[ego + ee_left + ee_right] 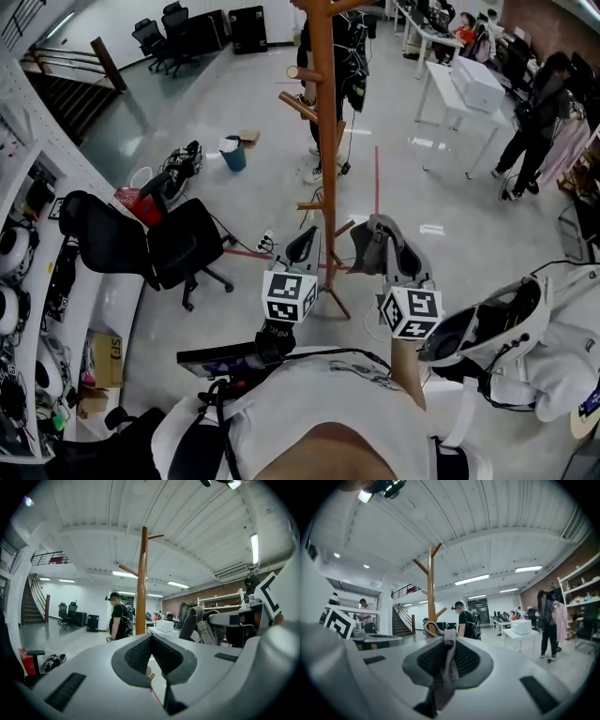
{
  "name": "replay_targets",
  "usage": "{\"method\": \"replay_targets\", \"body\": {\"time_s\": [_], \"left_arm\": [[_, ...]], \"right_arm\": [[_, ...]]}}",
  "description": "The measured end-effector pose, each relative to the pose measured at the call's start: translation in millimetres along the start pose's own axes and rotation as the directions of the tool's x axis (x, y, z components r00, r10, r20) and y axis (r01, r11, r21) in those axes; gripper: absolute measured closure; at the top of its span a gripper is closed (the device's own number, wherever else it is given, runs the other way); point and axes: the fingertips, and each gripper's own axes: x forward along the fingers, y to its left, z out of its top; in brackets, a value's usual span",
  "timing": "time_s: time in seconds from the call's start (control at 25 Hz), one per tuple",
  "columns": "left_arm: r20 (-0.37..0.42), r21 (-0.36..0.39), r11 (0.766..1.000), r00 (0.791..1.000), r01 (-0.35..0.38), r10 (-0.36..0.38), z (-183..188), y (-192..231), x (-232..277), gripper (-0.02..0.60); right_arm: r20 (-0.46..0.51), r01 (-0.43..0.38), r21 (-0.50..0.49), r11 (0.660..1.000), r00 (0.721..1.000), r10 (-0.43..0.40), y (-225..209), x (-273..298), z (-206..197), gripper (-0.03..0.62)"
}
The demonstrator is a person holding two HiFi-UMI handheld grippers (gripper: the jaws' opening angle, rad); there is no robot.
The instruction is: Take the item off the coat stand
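Observation:
The wooden coat stand (pixel 323 141) rises in the middle of the floor, and its pegs in view are bare. My right gripper (pixel 392 253) is just right of its lower pegs, shut on the grey strap (pixel 449 653) of a grey bag (pixel 367 246). The bag hangs from the jaws, apart from the pole. In the left gripper view the bag (pixel 194 623) shows beside the stand (pixel 142 583). My left gripper (pixel 302 246) is level with it at the stand's left, its jaws shut at the tips with nothing between them.
A black office chair (pixel 155 244) stands at the left beside a shelf wall. A person in black (pixel 342 56) is behind the stand. A white table (pixel 459 94) and another person (pixel 534 122) are at the right. White equipment (pixel 525 337) sits at the lower right.

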Motion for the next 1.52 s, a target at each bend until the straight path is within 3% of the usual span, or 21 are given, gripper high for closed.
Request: {"method": "replay_targets", "body": {"time_s": [0.52,1.52], "left_arm": [[0.023,0.023,1.000,1.000,0.002,-0.002,10.8,-16.8,2.0,0.577],[-0.009,-0.001,1.000,1.000,-0.002,0.002,5.9,-19.4,5.2,0.577]], "right_arm": [[0.004,-0.037,-0.023,0.999,0.999,0.037,5.3,-3.5,4.9,0.548],[-0.015,-0.033,-0.036,0.999,0.999,0.033,3.3,-3.1,4.4,0.551]]}}
